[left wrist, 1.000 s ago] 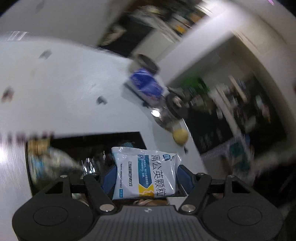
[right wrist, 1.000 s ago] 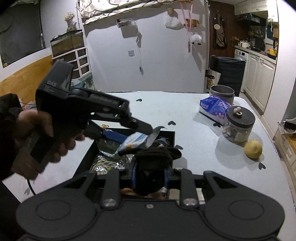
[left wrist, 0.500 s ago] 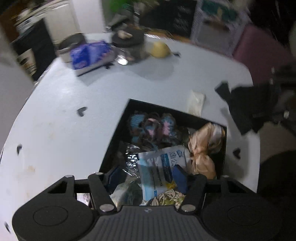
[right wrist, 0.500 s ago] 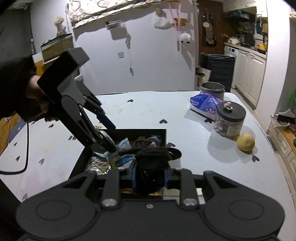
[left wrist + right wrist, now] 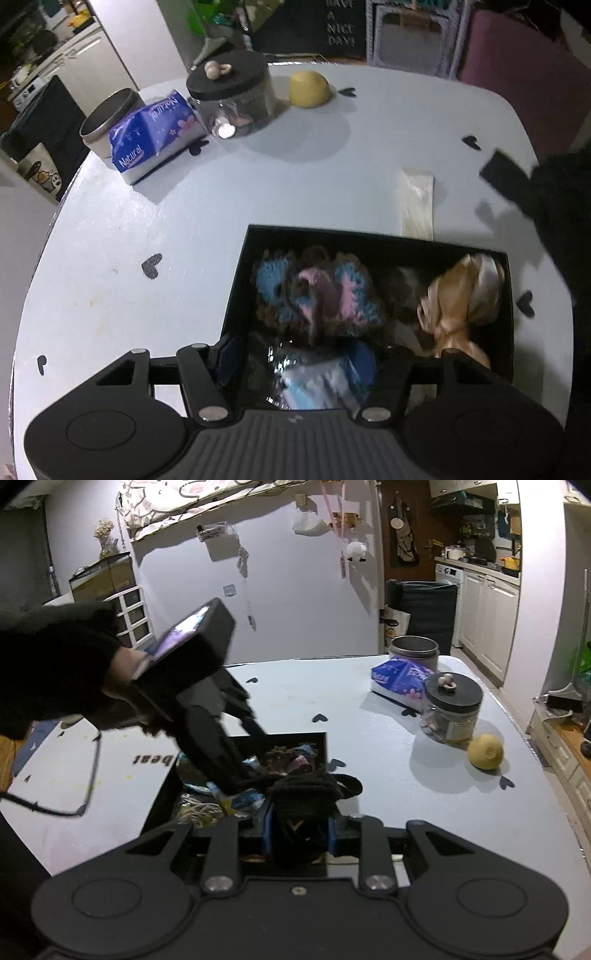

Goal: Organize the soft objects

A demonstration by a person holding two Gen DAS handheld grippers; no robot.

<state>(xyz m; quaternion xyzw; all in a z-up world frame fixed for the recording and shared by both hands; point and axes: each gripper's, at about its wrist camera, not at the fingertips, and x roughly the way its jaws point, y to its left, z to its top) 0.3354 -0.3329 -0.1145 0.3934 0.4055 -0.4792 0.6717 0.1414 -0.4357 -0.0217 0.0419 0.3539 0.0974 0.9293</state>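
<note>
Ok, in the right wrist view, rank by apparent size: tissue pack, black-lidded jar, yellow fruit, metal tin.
1. black-lidded jar
2. tissue pack, close to the jar; it lies farther back
3. metal tin, partly hidden behind the pack, so unsure
4. yellow fruit, clearly smallest

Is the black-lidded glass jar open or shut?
Shut: the glass jar stands upright with its black lid seated flat on top.

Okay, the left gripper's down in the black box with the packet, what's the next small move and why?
Probably lift the left gripper clear of the black box: its jaws are opening, and the white-and-blue packet already lies among the box's contents.
</note>
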